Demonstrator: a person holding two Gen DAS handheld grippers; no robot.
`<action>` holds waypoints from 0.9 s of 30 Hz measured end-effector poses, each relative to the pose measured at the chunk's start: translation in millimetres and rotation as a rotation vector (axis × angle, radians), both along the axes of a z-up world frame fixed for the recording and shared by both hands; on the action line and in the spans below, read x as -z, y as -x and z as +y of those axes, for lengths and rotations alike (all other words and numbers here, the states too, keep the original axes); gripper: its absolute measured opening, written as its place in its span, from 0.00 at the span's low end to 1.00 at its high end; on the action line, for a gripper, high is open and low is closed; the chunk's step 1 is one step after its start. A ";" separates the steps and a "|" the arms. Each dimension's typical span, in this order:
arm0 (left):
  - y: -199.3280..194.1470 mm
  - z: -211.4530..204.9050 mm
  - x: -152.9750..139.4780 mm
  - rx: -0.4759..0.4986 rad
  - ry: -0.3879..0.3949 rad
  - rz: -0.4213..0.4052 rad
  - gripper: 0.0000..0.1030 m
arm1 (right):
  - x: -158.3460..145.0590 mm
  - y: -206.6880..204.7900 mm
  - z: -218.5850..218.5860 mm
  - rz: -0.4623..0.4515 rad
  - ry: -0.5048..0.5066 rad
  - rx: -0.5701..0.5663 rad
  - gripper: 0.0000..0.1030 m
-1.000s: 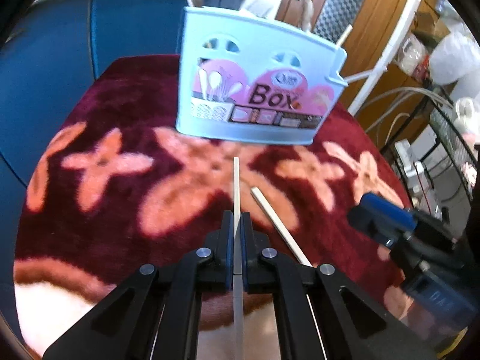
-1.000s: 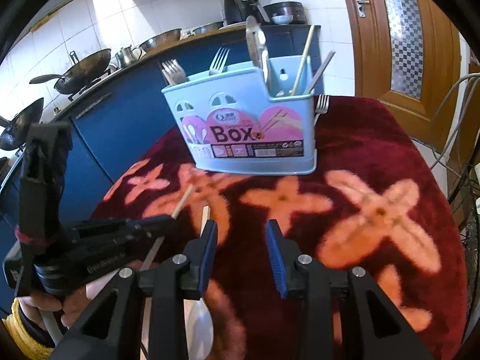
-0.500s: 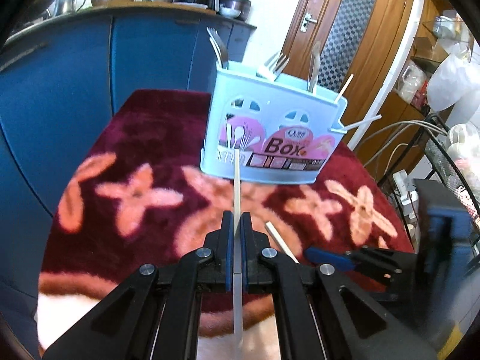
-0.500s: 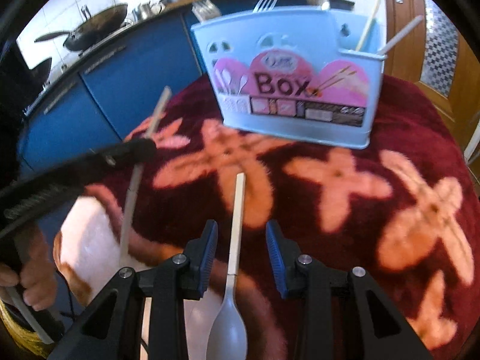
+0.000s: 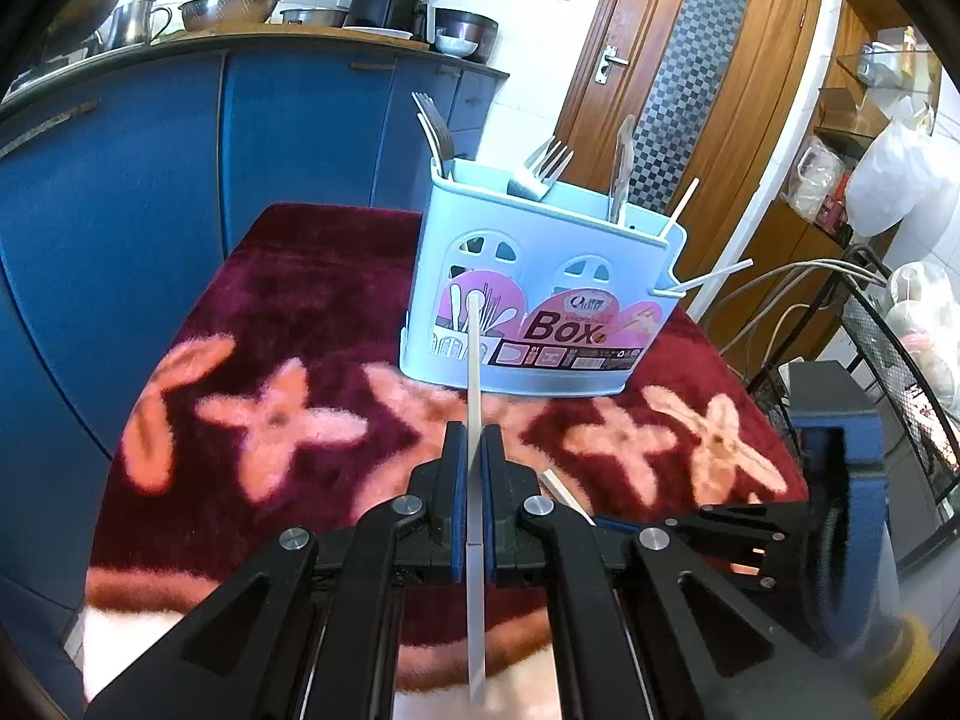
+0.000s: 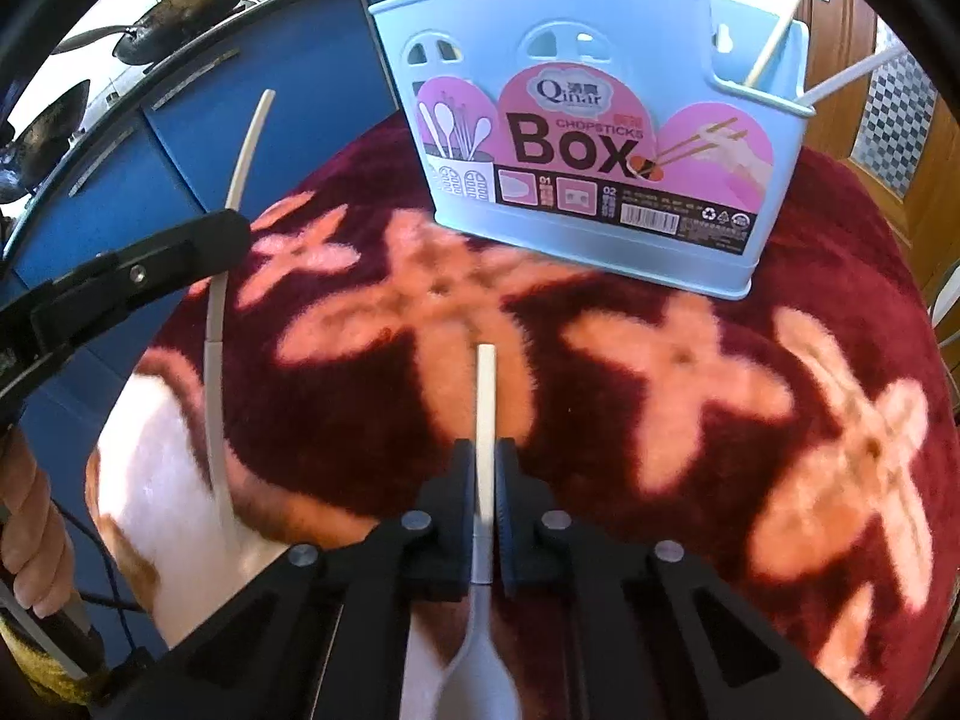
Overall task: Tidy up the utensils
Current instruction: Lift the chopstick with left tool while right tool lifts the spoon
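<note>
**Holding two long-handled utensils, both aimed at the box**

Left tool (image 5: 473, 468): pads pressed together on a pale utensil (image 5: 474, 372), lifted off the bench (image 6: 840, 312). Its handle runs along the tool's axis toward 12 o'clock; the far tip overlaps the left face of the blue utensil box (image 5: 540, 276). The box stands upright at 12 o'clock, already holding forks and chopsticks.

Right tool (image 6: 485, 480): pads clamped on a grey spoon (image 6: 485, 408), handle toward 12 o'clock, bowl trailing at 6 o'clock. The box sits near, at 1 o'clock.

Judgement: each utensil must be raised above the rim and tipped upright; the right tool appears nearer.
</note>
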State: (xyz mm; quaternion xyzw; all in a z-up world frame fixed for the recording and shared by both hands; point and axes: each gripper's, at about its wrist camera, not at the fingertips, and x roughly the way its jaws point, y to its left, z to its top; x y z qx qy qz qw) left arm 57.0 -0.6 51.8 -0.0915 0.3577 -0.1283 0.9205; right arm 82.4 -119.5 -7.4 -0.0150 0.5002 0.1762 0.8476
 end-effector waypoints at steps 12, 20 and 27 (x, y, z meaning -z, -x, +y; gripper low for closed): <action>-7.1 -1.6 -32.9 0.000 0.002 -0.114 0.02 | -64.2 17.9 -36.9 -0.237 -0.177 0.086 0.08; -21.9 -2.9 -66.5 -0.017 0.003 -0.201 0.02 | -105.4 10.4 -54.4 -0.391 -0.204 0.164 0.08; -44.9 -5.8 -101.3 -0.038 -0.018 -0.274 0.02 | -136.3 -12.5 -63.3 -0.490 -0.195 0.209 0.08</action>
